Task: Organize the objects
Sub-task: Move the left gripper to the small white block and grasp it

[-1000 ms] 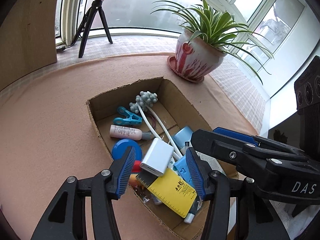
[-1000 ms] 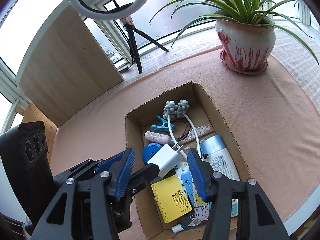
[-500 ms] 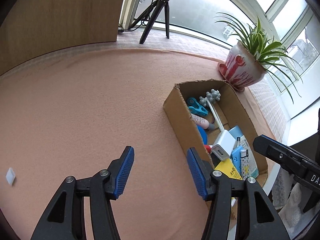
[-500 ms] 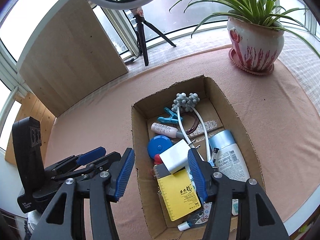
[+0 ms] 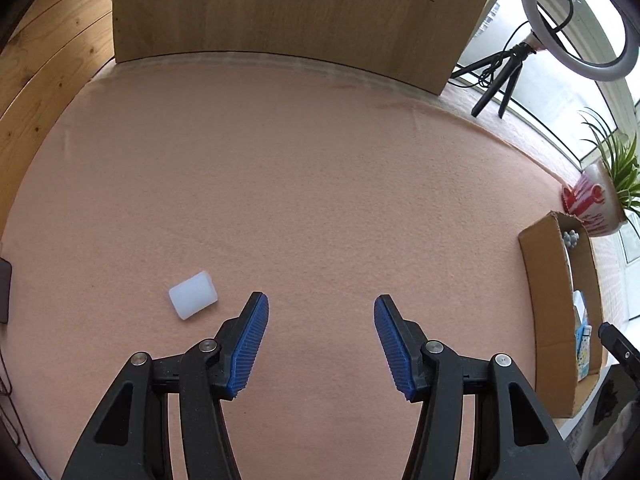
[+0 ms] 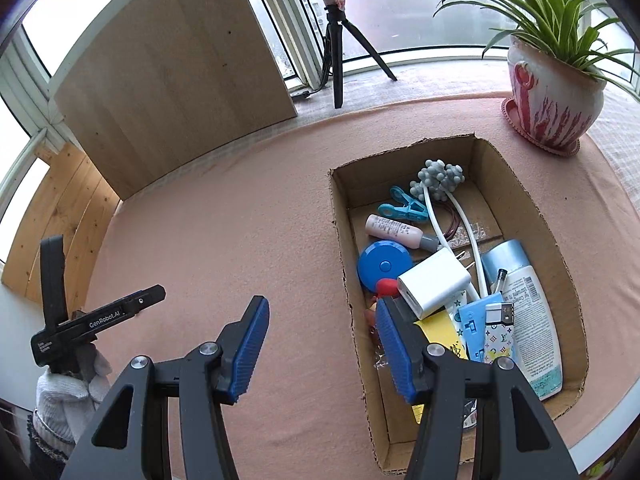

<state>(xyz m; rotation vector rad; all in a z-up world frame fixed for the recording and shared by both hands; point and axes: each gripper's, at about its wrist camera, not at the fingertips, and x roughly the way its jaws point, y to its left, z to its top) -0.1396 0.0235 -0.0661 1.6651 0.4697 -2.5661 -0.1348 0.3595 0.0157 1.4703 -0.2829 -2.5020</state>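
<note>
Bright window corner around a pink-covered desk

Daylight comes through curved windows (image 6: 420, 20) behind the desk (image 5: 320, 184); a light wooden panel (image 6: 172, 76) stands at its far edge, plank wall (image 5: 44, 64) beyond the left edge, a ring light on a tripod (image 5: 576, 24) and a potted plant (image 6: 556, 80) near the far right corner.

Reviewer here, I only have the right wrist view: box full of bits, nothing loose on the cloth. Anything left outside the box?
Observer: Yes. A small white block lies alone on the pink cloth.
Operator: Is the left gripper on it?
Observer: No. The left gripper is open and empty; the block lies beyond its left finger, untouched.
Operator: Anything else that side?
Observer: A dark object at the cloth's left edge, too cropped to identify.
</note>
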